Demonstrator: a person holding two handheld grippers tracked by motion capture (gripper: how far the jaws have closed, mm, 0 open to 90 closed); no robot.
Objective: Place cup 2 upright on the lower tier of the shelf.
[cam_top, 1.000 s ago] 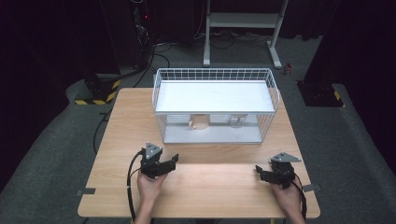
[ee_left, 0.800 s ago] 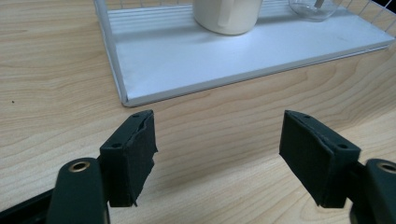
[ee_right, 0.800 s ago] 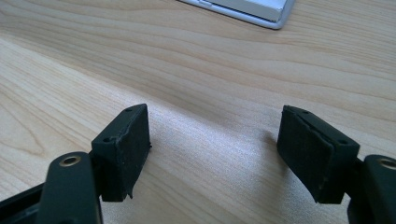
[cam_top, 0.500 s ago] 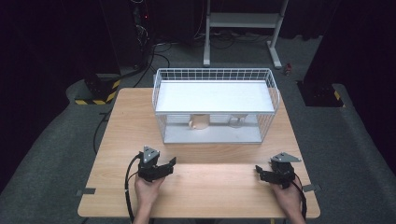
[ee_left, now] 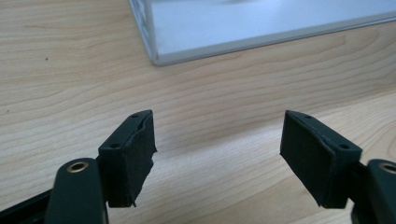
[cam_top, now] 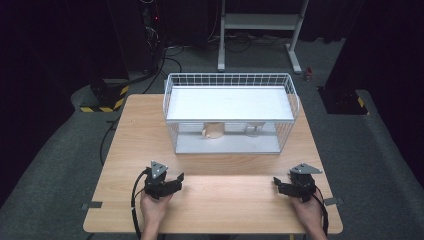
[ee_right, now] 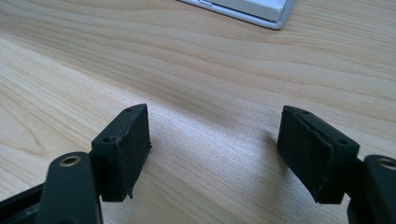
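Both my grippers, left gripper (cam_top: 176,179) and right gripper (cam_top: 278,184), rest near the table's (cam_top: 140,140) front edge, jaws spread on nothing. Ahead, the wire basket (cam_top: 230,112) fills the far half; bare wood between us.

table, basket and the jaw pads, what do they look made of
Table: looks like pale wood or a wood-look laminate, matt, with grain lines running across it. Basket: thin white wire in a grid, probably coated metal, with a flat white shelf of smooth board or plastic. Pads on the left gripper: black, dull, likely rubber or foam; the edge is ragged.
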